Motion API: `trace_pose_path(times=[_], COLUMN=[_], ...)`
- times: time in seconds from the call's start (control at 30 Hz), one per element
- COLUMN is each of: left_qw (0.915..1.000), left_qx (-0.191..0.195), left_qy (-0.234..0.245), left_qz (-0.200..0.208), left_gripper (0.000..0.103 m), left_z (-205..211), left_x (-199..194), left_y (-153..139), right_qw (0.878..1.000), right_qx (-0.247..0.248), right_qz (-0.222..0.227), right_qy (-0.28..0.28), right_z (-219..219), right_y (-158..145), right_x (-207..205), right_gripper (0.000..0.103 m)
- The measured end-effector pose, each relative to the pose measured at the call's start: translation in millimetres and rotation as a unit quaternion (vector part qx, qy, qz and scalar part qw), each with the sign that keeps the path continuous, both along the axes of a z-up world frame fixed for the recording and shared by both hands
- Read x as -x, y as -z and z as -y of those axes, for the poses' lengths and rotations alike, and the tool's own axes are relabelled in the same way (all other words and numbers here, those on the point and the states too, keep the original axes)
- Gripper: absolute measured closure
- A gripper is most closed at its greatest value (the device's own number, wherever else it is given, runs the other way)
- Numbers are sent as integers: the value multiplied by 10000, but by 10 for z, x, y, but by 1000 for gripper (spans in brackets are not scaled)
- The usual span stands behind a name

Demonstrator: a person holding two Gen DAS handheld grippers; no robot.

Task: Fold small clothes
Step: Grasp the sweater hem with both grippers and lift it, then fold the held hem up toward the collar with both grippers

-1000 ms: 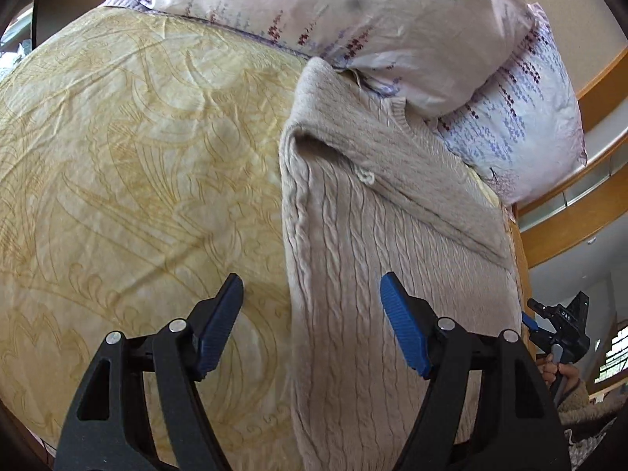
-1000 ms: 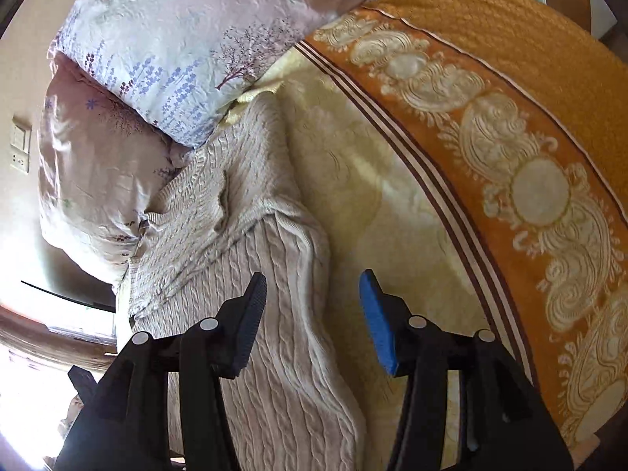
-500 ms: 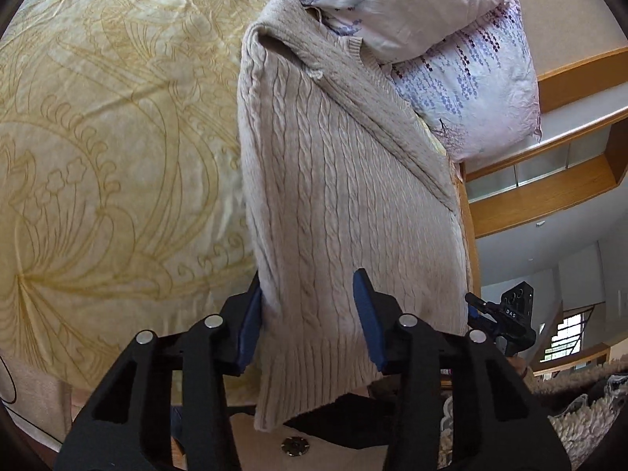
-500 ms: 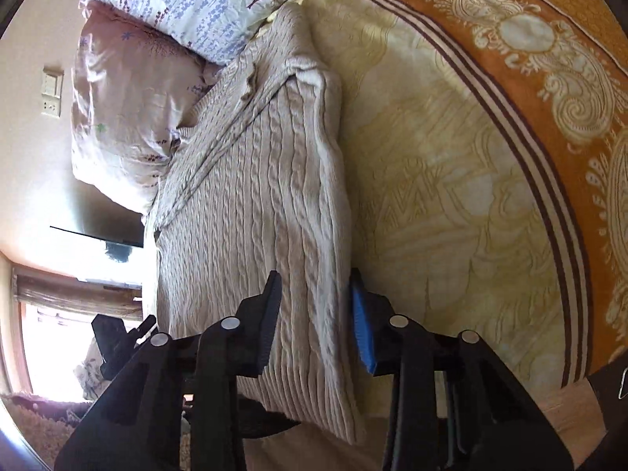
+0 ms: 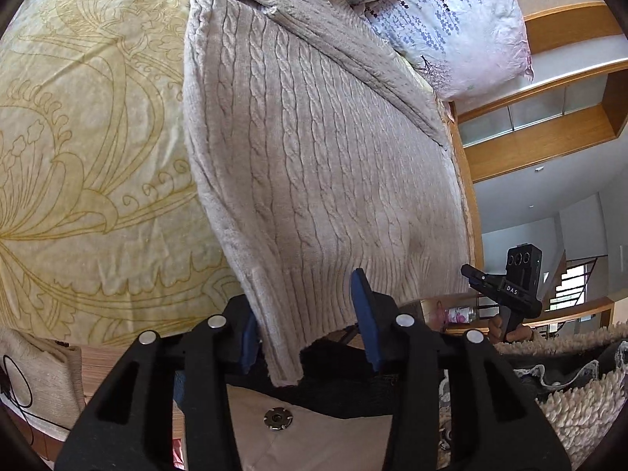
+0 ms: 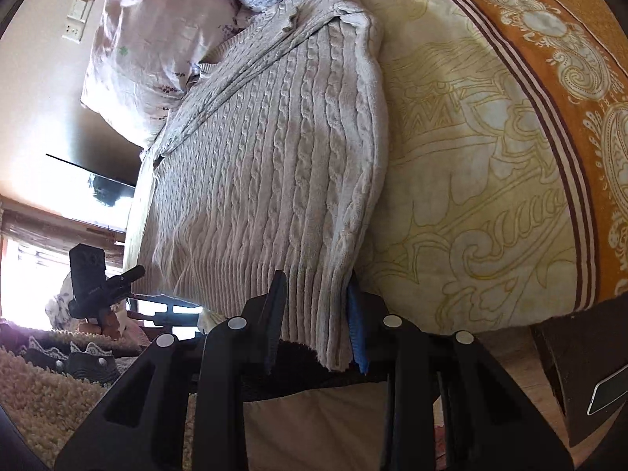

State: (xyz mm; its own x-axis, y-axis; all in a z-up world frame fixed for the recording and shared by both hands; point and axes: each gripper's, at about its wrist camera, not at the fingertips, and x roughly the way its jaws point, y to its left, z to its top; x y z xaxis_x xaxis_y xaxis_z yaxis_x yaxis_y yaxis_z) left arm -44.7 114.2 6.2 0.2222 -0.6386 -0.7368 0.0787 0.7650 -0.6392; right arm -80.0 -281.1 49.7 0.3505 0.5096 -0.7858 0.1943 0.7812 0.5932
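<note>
Right now the beige cable-knit sweater (image 5: 325, 149) lies lengthwise on the bed (image 5: 78, 117), its neckline up against the pillows (image 5: 451, 19) at the head and its ribbed hem hanging just over the foot edge. The left gripper (image 5: 306, 329) has that hem's corner between its fingers, the blue pads set narrowly either side of the cloth; whether they are truly pinching it I cannot tell. The right gripper (image 6: 316, 325) brackets the hem's other corner the same way, pads close to the knit.

As I judge it, the step in hand is taking both hem corners to fold the bottom up toward the neckline. To do it well, bite fully into the ribbing through both layers, raise the two corners evenly, keep the hem taut between them, and lay it down square with the shoulders.

The only writing I can read is "DAS" on the other gripper's body in the left view.
</note>
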Motion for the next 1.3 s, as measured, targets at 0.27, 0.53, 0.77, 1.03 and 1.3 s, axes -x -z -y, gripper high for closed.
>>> trace_pose_path(times=[0.27,0.53,0.77,1.03,1.3], left_qw=[9998,9971,9867,9645,9602], left_qx=[-42,362,318,824,940], left_qy=[173,-269,-849,-1958,-1892], left_qz=[70,618,1346,1570,1825], left_gripper=[95,96,96,96,96], left_z=[52,-194,-426,-578,-532], left_x=[-32,-156,-389,-731,-979], left_y=[-10,-242,-496,-518,-644], right_qw=[9948,9909,9788,9547,9466], right_qx=[743,307,202,-314,-310], right_qz=[371,1311,1945,2484,2769], right_qy=[-586,91,607,1607,1621], right_z=[-151,-50,31,251,281], right_y=[-80,-377,-608,-625,-763], right_x=[-81,-325,-620,-834,-991], right_gripper=[94,94,94,94,94])
